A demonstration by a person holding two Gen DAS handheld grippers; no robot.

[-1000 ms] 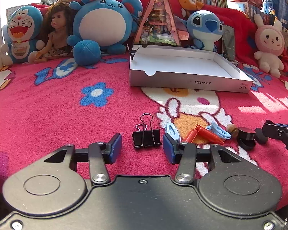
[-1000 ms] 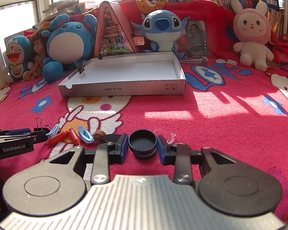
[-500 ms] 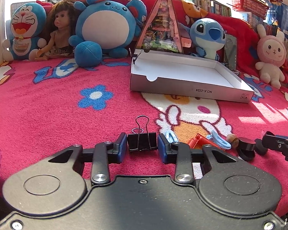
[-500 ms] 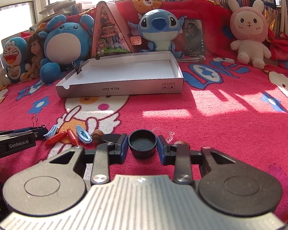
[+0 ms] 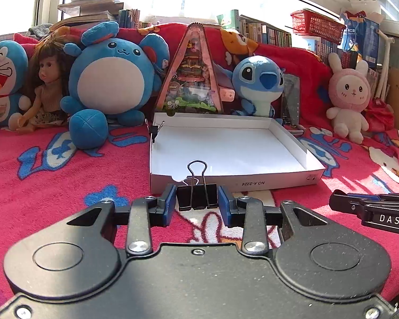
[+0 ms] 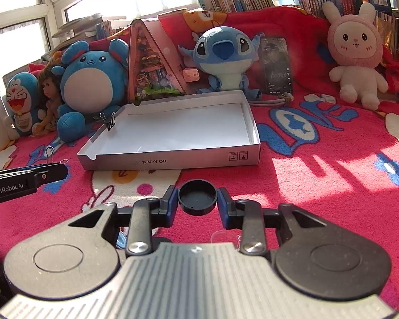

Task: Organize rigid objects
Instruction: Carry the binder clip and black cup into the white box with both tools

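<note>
My left gripper (image 5: 196, 199) is shut on a black binder clip (image 5: 196, 196) and holds it in the air in front of the near wall of the shallow white cardboard box (image 5: 252, 183). My right gripper (image 6: 197, 198) is shut on a round black cap (image 6: 197, 196), lifted above the red blanket, short of the box (image 6: 173, 159). The box's floor is bare. A second binder clip (image 5: 154, 131) is clamped on the box's far left wall; it also shows in the right wrist view (image 6: 110, 123). The left gripper shows at the left of the right wrist view (image 6: 50, 171).
Plush toys stand behind the box: a blue round one (image 5: 114, 79), Stitch (image 5: 258, 79), a pink rabbit (image 5: 348, 98), Doraemon (image 5: 2, 79) and a doll (image 5: 48, 85). A triangular display case (image 5: 191, 77) stands at the box's back edge. A phone (image 6: 276, 66) leans behind.
Both grippers have risen off the blanket and moved toward the box, the left with the binder clip it closed on, the right with the black cap. The other small items dropped out of view.
</note>
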